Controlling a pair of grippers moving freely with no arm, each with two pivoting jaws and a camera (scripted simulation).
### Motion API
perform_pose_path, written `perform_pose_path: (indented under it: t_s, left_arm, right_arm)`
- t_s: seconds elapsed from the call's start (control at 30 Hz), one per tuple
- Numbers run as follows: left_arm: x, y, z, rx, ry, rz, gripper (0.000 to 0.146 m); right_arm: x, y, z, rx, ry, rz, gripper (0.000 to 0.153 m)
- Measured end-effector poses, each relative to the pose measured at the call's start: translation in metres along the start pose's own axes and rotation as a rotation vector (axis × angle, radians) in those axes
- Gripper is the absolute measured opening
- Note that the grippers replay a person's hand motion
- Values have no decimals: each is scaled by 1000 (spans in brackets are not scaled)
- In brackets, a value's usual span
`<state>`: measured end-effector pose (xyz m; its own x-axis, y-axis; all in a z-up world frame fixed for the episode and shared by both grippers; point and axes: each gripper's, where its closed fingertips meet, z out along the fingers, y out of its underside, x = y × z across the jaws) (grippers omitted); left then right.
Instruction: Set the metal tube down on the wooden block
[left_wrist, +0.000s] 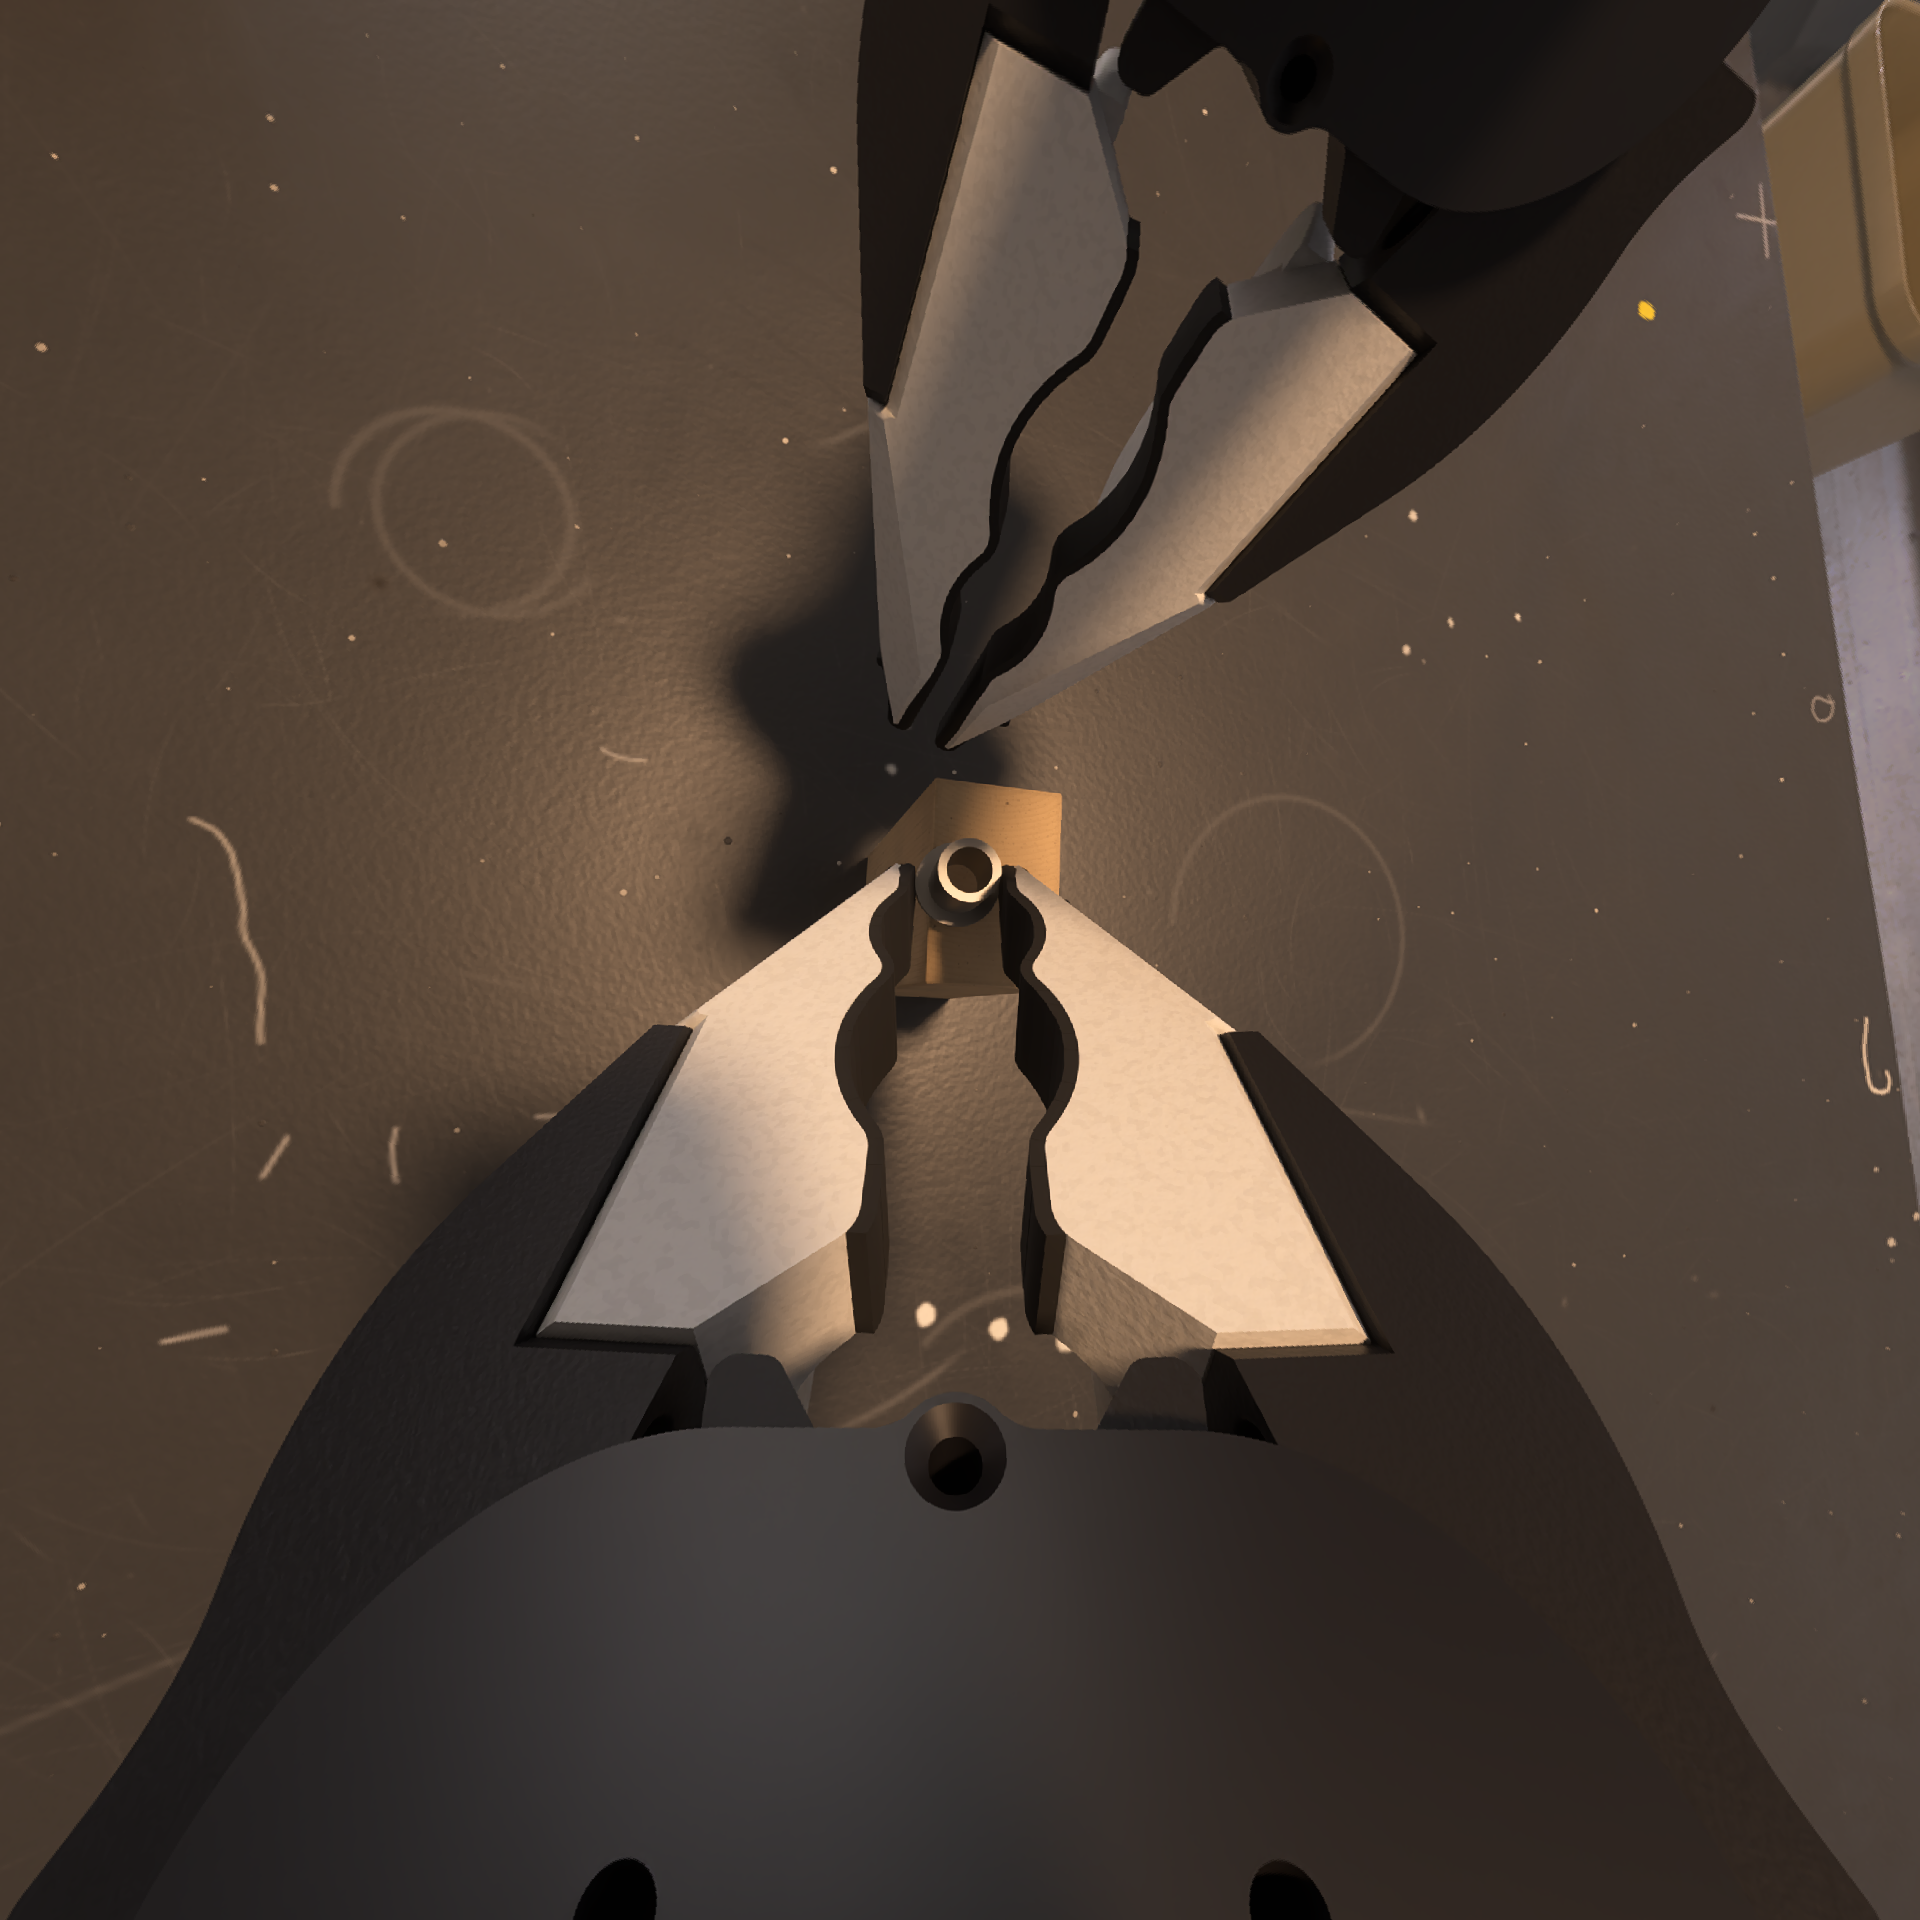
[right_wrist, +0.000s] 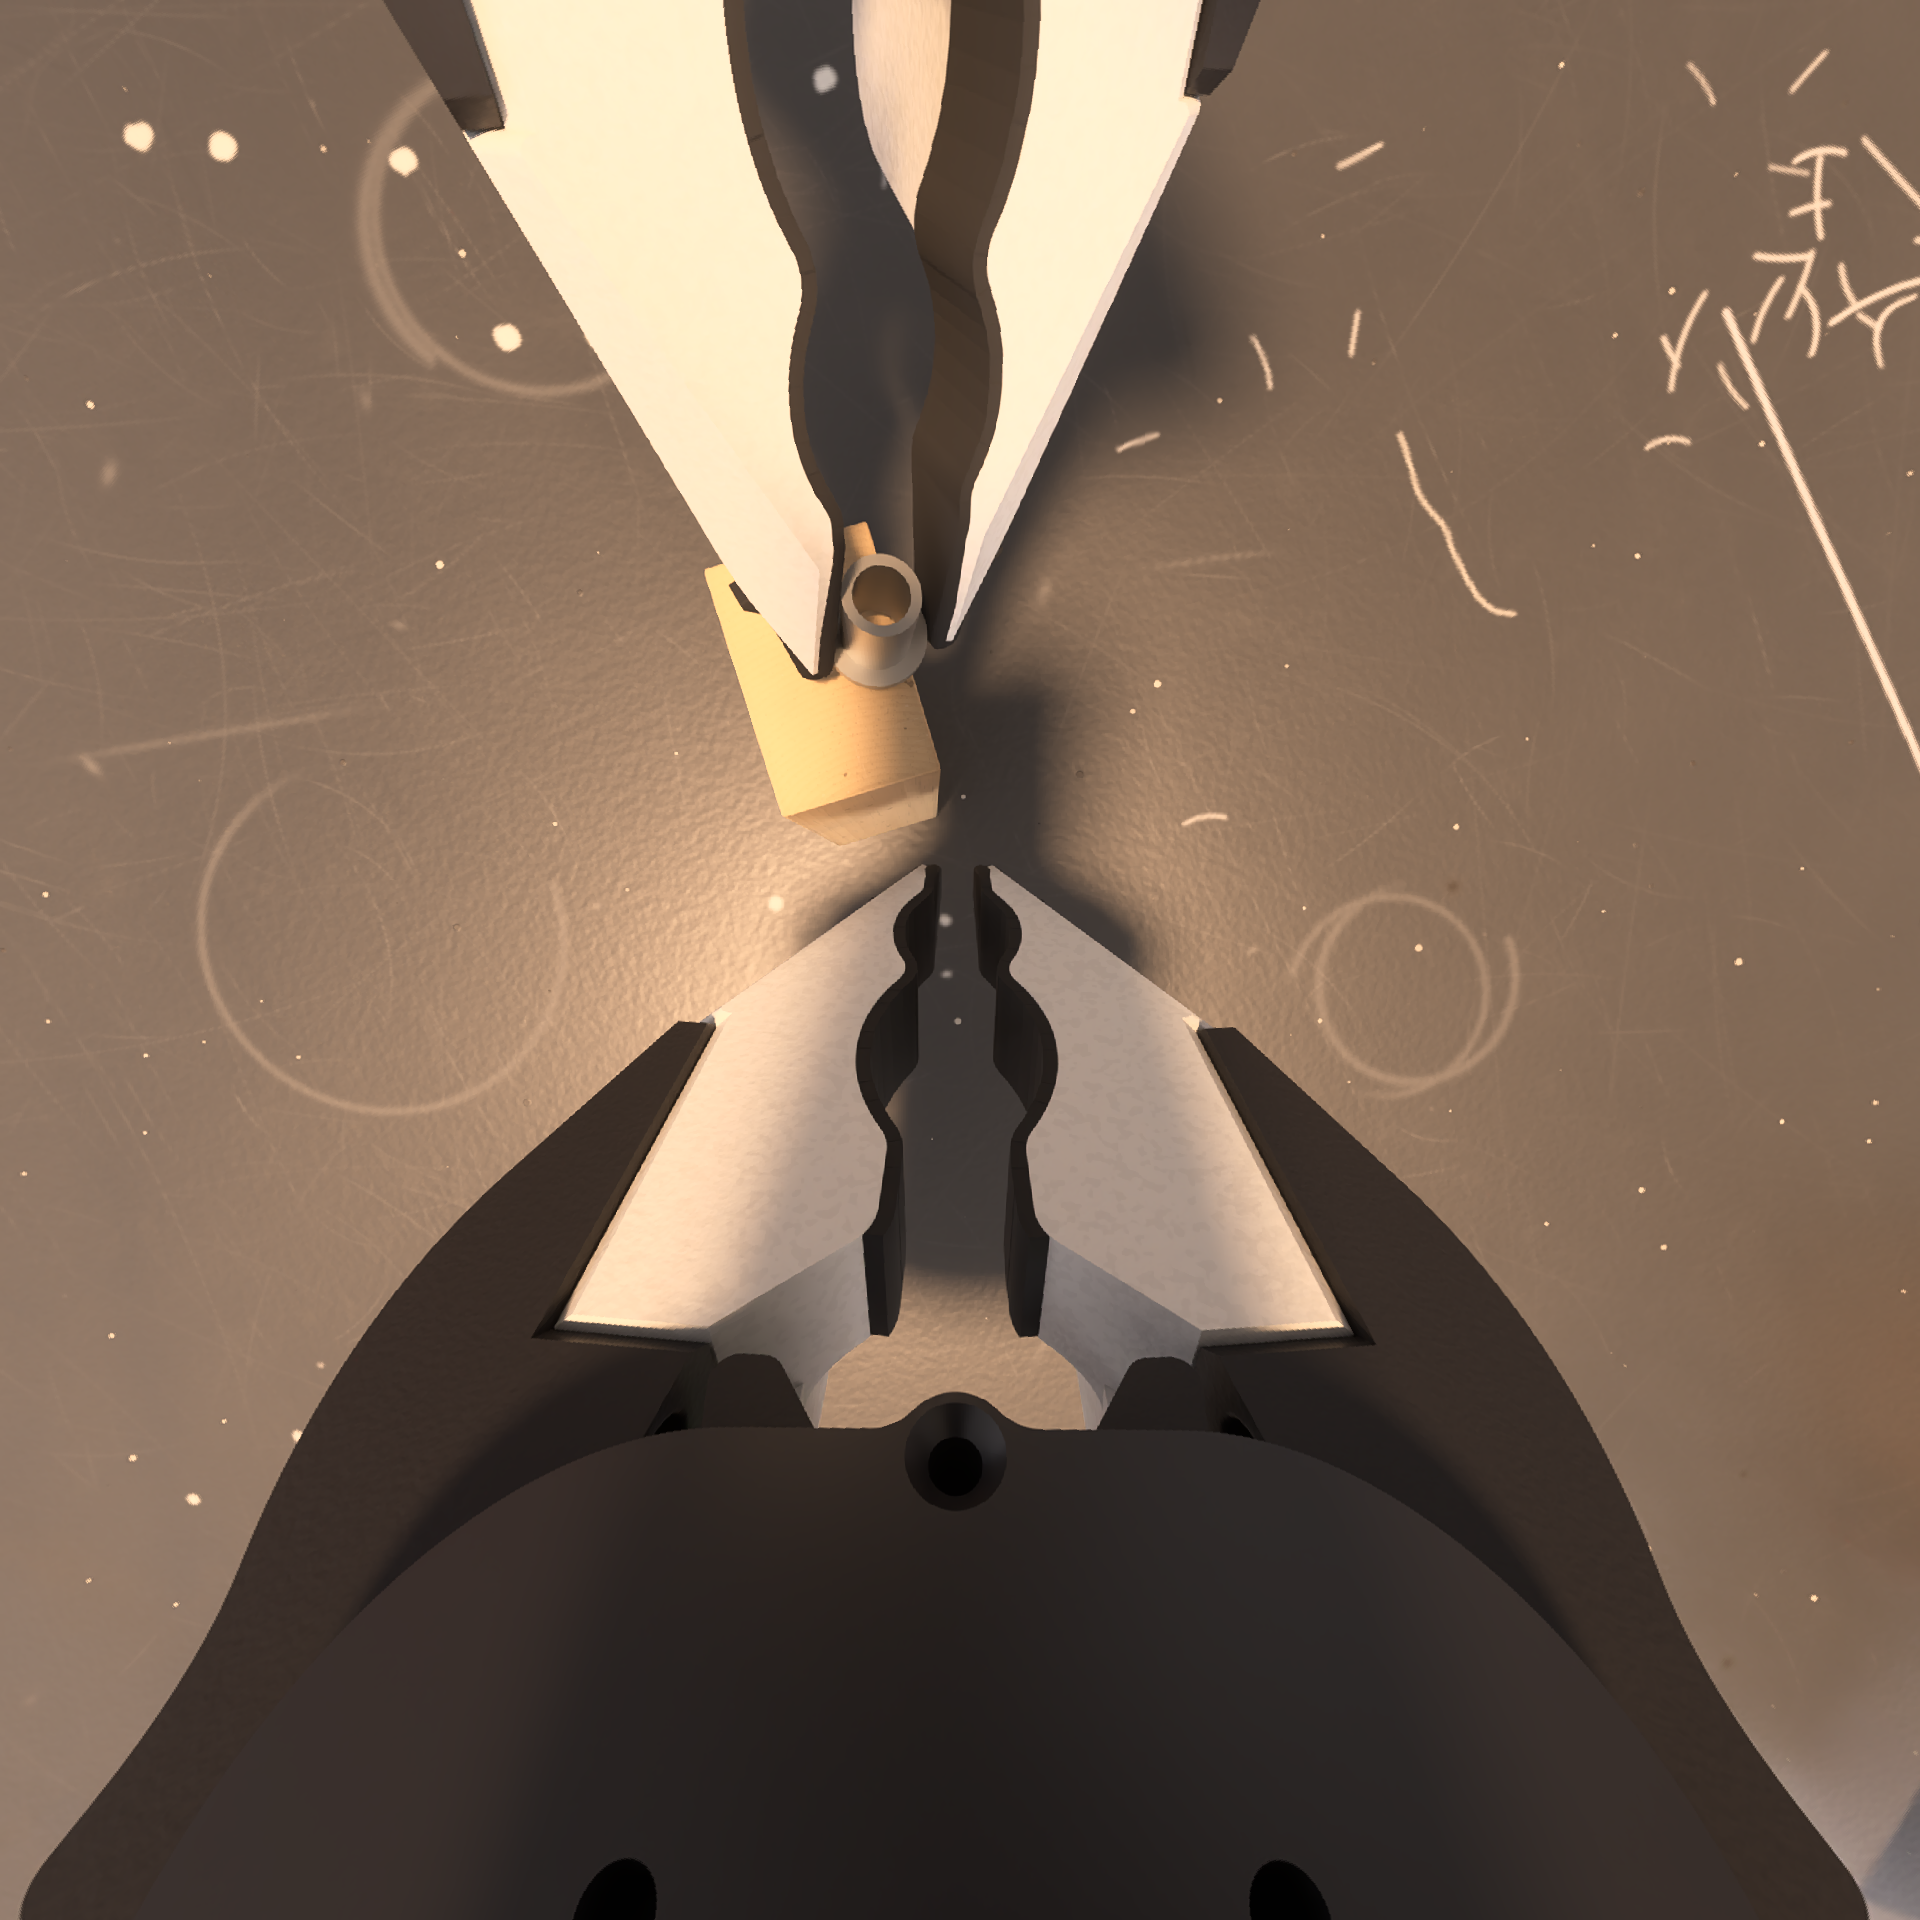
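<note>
A small metal tube (left_wrist: 968, 871) with a flanged base stands upright between my left gripper's (left_wrist: 958, 878) fingertips, which are shut on it. Its open end faces the camera. It is right over the wooden block (left_wrist: 1023, 831), a small tan block lying on the brown surface; I cannot tell whether the flange touches the block. In the right wrist view the tube (right_wrist: 883, 613) sits in the left gripper (right_wrist: 883, 649) over the far end of the block (right_wrist: 847, 758). My right gripper (right_wrist: 956, 875) is just short of the block's near end, jaws nearly together and empty. It also shows in the left wrist view (left_wrist: 923, 732).
The surface is a scratched brown mat (left_wrist: 416, 831) with ring marks and pale specks. A tan box-like object (left_wrist: 1849, 208) and a pale grey strip (left_wrist: 1870, 675) lie at the far right of the left wrist view. White scribbles (right_wrist: 1808, 270) mark the mat at the upper right.
</note>
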<state>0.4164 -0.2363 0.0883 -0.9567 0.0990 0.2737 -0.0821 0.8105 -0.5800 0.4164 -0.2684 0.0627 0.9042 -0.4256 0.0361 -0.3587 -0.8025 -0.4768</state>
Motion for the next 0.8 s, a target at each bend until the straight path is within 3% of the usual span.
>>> perform_pose_path:
  t_s: [0.47,0.57,0.67,0.8]
  left_arm:
    - [2,0,-1,-7,-9,5,16]
    - [2,-1,-1,-4,-4,4,16]
    - [2,0,-1,-9,-8,4,16]
    - [1,0,0,-12,-14,4,16]
  right_arm:
    - [1,-2,-1,10,27,22,3]
    - [2,-11,-1,58,57,-9,15]
    - [-1,-15,1,70,46,-25,5]
    - [-1,-15,2,52,78,-45,3]
